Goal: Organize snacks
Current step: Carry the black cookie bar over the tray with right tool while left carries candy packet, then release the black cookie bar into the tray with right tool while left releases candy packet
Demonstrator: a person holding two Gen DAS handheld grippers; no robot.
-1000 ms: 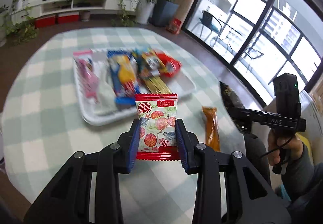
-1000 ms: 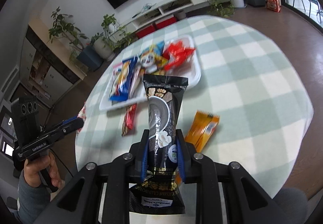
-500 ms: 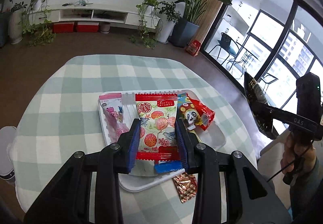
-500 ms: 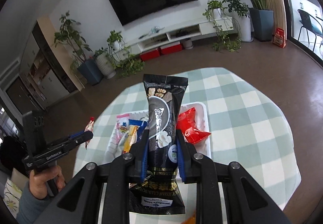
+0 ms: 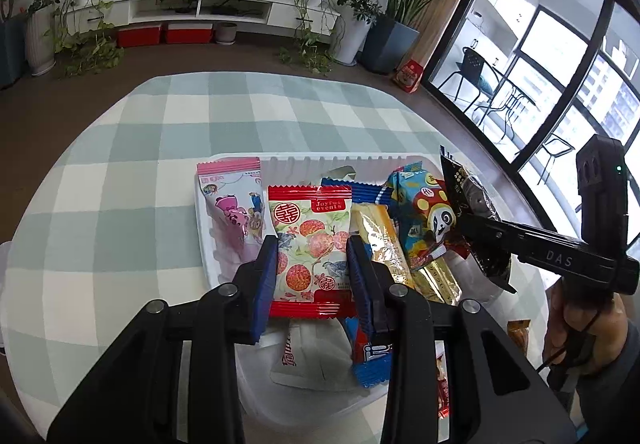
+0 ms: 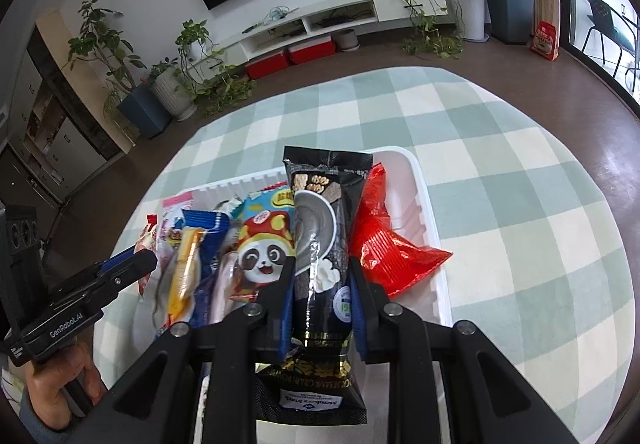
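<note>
Both tongs are closed on snack packets above a white tray. Left gripper (image 5: pixel 312 264), with blue-lined jaws, pinches a red-bordered packet (image 5: pixel 310 244) printed with lychees and small birds, gripping it by both side edges. That packet is held upright over the middle of the white tray (image 5: pixel 304 160). Right gripper (image 6: pixel 320 284) clamps a tall black sachet (image 6: pixel 322 236) showing a bowl of grey paste; its lower end hangs down past the jaws toward the camera. In the left wrist view the right gripper (image 5: pixel 466 220) comes in from the right edge, held in a hand (image 5: pixel 576 328), with the black sachet (image 5: pixel 476 212) over the tray's right end.

Below and around the held packets, the tray is crowded with snacks. From left to right lie a pink cartoon packet (image 5: pixel 232 204), a blue-ended bar with a yellow centre (image 6: pixel 192 260), a panda packet (image 6: pixel 260 248) and a crumpled red wrapper (image 6: pixel 384 248) at the right end. A white pouch (image 5: pixel 308 356) and a gold foil stick (image 5: pixel 434 276) lie nearer the left gripper. An orange packet (image 5: pixel 518 332) shows at the right edge of the left view, apparently outside the tray, though mostly hidden.

Under the tray is a round table with a green and cream checked cloth (image 6: pixel 500 148). Beyond it stand potted plants (image 5: pixel 384 4), a low white TV shelf (image 5: pixel 200 4) and red boxes (image 5: pixel 164 33) on the floor.
</note>
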